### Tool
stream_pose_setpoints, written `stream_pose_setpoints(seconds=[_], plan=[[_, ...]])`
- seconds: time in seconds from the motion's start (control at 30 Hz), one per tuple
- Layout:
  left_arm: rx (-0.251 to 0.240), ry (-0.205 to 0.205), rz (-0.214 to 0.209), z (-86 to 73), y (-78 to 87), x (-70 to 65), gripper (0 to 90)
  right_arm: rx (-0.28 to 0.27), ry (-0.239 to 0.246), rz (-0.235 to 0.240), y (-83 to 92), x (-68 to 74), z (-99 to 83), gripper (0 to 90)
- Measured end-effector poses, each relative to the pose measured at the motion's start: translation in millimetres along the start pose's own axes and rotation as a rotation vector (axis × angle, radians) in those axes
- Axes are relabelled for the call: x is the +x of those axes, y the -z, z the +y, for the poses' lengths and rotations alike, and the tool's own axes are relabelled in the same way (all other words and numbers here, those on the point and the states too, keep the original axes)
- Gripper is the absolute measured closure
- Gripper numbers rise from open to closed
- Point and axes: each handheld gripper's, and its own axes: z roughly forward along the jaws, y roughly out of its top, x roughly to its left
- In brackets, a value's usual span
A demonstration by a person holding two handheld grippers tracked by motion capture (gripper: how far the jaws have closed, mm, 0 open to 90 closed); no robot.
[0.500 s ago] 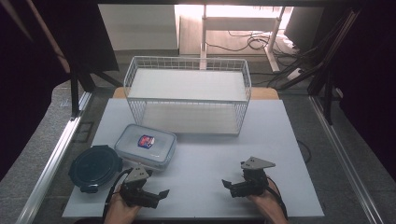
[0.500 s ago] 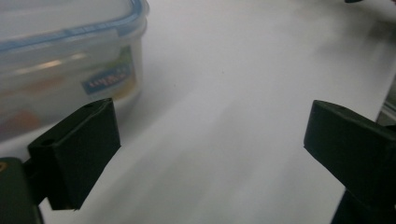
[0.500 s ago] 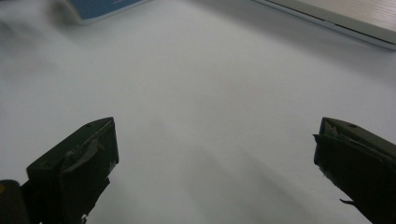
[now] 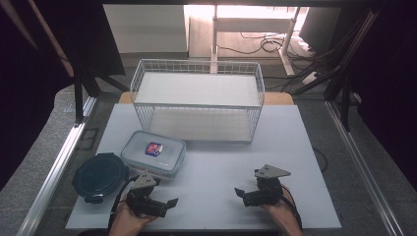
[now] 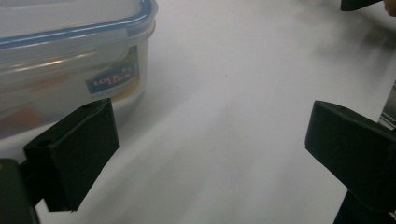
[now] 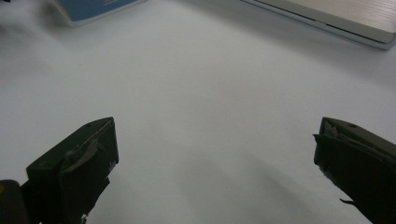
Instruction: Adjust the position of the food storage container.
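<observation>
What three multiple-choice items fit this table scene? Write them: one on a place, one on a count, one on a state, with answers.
1. Where is the clear box?
A. in the wire basket
B. on the white board, before the wire basket
C. on the floor

2. How many lidded containers lie on the table?
A. two
B. four
C. none

3. How are the left gripper jaws?
A. open and empty
B. shut on a lid
C. shut on a cup

Answers: 1 B, it sits on the board; 2 A, clear box and dark round container; 3 A, wide gap, bare board between.

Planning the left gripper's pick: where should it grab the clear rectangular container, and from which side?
Probably across the short width of the clear container, coming from above: it lies flat with its lid latched, and the left gripper, open, sits just beside its near edge.
</observation>
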Motion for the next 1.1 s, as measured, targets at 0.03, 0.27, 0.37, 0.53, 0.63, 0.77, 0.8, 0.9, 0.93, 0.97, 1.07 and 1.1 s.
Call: stream_pose_setpoints(seconds=[0.03,0.27,0.37,0.53,0.63,0.77,0.8,0.9,0.93,0.97,1.07,1.1], plan=[[-0.006,-0.002,0.002,0.7,0.9,-0.4,4.7,0.000,-0.002,0.000,0.0,-0.2,0.0,0.0],[0.010,-0.008,0.012,1.6,1.2,-1.1,19.1,0.014,-0.006,-0.009,-1.1,-0.6,-0.5,0.0],[-0.005,0.005,-0.017,4.5,5.1,0.4,27.8,0.017,-0.004,-0.011,-1.3,-0.2,-0.4,0.0],[-0.021,0.044,-0.025,10.5,12.0,6.2,44.6,0.015,-0.004,-0.017,-1.1,0.4,0.1,0.2],[-0.043,0.061,-0.007,17.3,18.3,10.8,56.1,0.019,-0.004,-0.014,-1.7,1.4,0.3,0.3],[-0.037,0.074,0.037,26.6,29.1,21.9,72.7,0.026,0.002,-0.023,-1.8,3.2,0.9,0.5],[-0.037,0.079,0.044,28.5,32.7,25.9,76.3,0.030,0.005,-0.027,-1.7,3.6,1.2,0.5],[-0.045,0.095,0.062,33.8,43.2,39.4,84.3,0.036,0.010,-0.035,-2.1,4.4,1.3,0.8],[-0.045,0.095,0.062,33.8,43.2,39.4,86.5,0.036,0.010,-0.035,-2.1,4.4,1.3,0.8],[-0.046,0.093,0.101,39.1,50.5,50.0,88.2,0.042,0.013,-0.039,-2.6,4.9,1.4,0.9],[-0.043,0.118,0.163,49.9,60.4,70.3,89.9,0.050,0.020,-0.047,-3.4,6.1,1.3,1.0],[-0.041,0.127,0.188,53.6,63.3,78.0,89.9,0.051,0.023,-0.048,-3.7,6.6,1.3,1.0]])
